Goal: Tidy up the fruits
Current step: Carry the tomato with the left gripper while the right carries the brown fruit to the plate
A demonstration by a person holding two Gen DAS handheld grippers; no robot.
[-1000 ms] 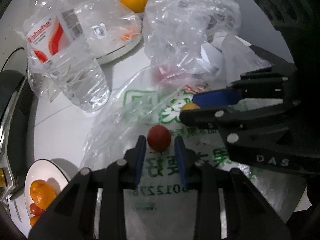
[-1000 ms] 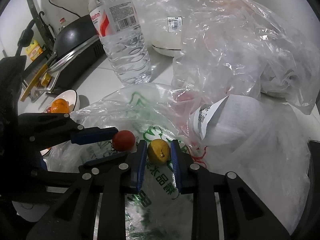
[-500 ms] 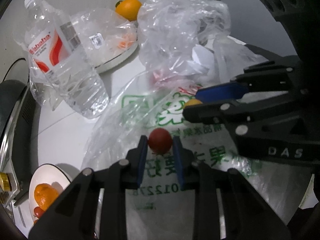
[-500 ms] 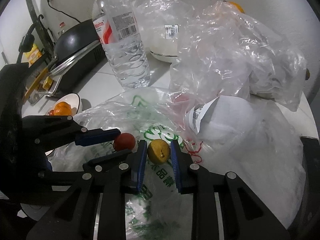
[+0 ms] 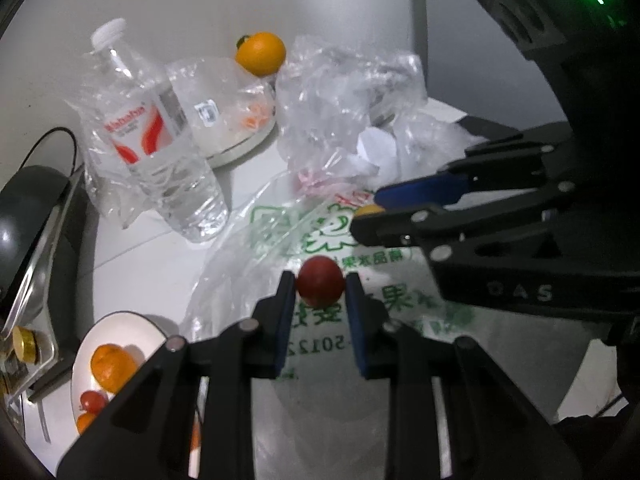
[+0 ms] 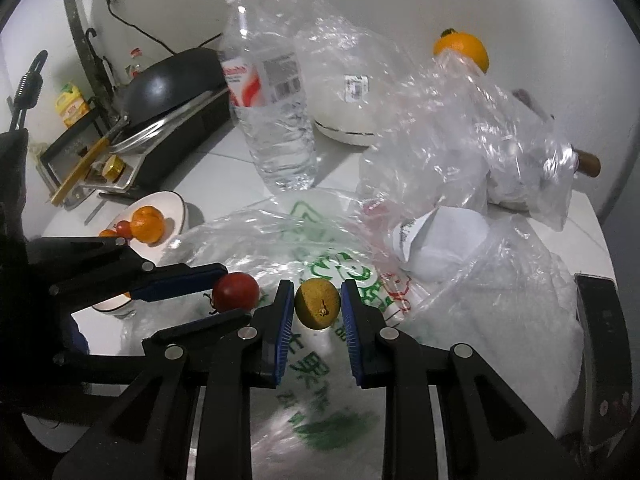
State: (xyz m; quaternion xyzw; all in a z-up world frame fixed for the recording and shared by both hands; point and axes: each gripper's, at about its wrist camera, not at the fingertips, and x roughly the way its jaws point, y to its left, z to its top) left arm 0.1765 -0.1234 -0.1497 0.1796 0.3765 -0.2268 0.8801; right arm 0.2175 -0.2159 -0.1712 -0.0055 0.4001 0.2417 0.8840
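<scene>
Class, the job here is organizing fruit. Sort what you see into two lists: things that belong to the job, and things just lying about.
Belongs to the job:
- red tomato in the left gripper
- yellow fruit in the right gripper
- plate holding fruit
- orange at the back

Just lying about:
- water bottle
- wok
- crumpled clear bags

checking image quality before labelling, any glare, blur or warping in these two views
Left wrist view: fisheye bends the edges, dark corners, green lamp flares top right, print on the plastic bag is soft. Right wrist view: same warping, glare on the water bottle, yellow fruit sharp.
</scene>
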